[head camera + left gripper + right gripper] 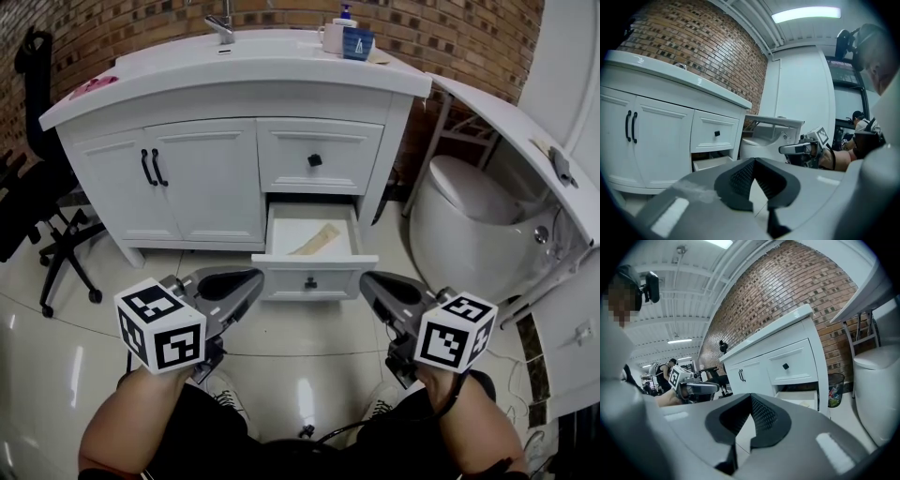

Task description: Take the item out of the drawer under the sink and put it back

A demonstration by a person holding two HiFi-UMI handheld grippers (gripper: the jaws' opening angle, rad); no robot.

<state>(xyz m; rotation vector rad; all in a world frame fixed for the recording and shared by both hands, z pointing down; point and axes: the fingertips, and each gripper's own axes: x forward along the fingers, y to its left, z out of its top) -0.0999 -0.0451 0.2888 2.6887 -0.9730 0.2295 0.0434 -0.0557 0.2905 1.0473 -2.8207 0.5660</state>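
Note:
The lower drawer of the white sink cabinet stands pulled open. A flat tan item lies inside it on the drawer floor. My left gripper hangs low in front of the cabinet, left of the drawer front, shut and holding nothing. My right gripper hangs level with it, right of the drawer front, also shut and holding nothing. Neither touches the drawer. The left gripper view shows its closed jaws and the open drawer beyond them. The right gripper view shows its closed jaws.
Above the open drawer is a closed drawer; two cupboard doors are to its left. A toilet stands at the right, a black office chair at the left. A faucet and a blue box sit on the counter.

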